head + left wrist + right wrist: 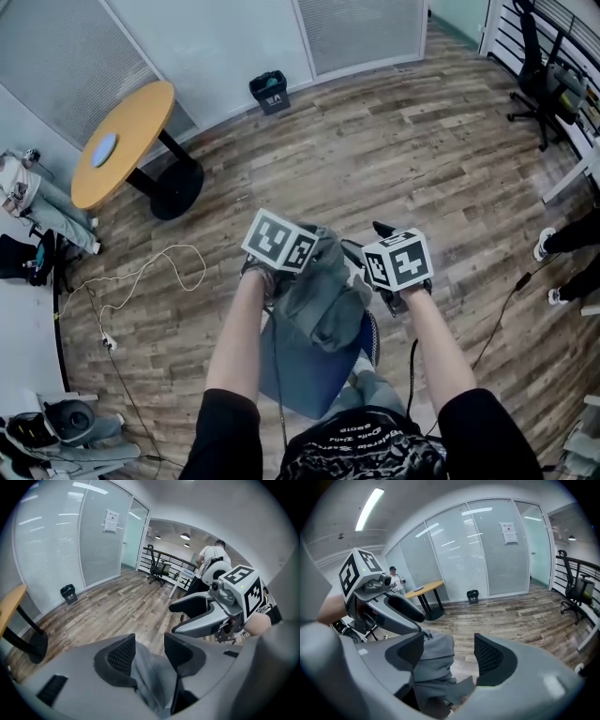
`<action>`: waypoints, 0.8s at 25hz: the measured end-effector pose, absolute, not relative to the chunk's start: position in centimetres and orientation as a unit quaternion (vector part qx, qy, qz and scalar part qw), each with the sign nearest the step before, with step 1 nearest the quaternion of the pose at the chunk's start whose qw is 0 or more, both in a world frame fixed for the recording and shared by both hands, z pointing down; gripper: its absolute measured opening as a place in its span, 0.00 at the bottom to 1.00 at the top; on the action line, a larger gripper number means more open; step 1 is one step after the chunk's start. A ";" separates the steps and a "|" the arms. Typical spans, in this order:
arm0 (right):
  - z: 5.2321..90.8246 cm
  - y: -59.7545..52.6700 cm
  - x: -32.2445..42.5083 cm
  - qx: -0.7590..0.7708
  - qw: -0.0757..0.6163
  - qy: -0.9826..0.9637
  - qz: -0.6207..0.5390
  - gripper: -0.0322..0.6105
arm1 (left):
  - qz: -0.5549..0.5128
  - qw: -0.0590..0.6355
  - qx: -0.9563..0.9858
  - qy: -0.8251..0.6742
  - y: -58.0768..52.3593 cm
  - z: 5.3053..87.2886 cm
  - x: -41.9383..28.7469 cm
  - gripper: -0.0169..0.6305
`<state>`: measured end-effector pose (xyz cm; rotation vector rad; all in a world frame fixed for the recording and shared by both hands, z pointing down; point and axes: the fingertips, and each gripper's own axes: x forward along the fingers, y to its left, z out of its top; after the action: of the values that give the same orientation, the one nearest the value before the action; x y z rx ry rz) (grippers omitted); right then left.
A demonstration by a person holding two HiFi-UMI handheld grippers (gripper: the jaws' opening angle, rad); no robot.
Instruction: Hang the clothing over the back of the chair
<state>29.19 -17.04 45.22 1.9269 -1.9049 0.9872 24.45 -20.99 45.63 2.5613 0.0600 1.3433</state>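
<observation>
While the grey clothing (pixel 323 291) is bunched up over the blue chair (pixel 305 375), a fold of it is pinched in the left gripper (pixel 150 652). The right gripper (pixel 450 651) is spread wide, with cloth draped against one jaw.

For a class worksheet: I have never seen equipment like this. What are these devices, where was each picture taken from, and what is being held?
No robot here: a person holds a two-jaw gripper in each hand. The head view looks down from a camera on the person's head; the other two cameras ride on the grippers, looking along their jaws. The left gripper pinches grey clothing; the right gripper has its jaws apart, cloth beside one jaw. The clothing is bunched above a blue chair on a wooden floor.
</observation>
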 end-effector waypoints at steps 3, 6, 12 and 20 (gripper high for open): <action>44.5 -16.8 28.6 0.662 0.129 -0.659 0.332 0.56 | 0.431 0.138 0.892 0.011 -20.9 44.6 24.3 0.31; 43.5 -16.7 27.9 0.661 0.133 -0.664 0.323 0.56 | 0.411 0.144 0.900 -0.009 -21.4 43.7 23.7 0.31; 41.6 -15.9 26.8 0.665 0.137 -0.666 0.309 0.56 | 0.377 0.146 0.914 -0.045 -21.4 41.9 21.9 0.31; 37.5 -14.4 23.7 0.661 0.125 -0.699 0.244 0.55 | 0.287 0.151 0.940 -0.103 -20.3 38.5 18.3 0.31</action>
<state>23.65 -14.43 37.48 1.9262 -2.0362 0.7111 18.26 -20.26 38.51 2.6992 -0.2953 0.8246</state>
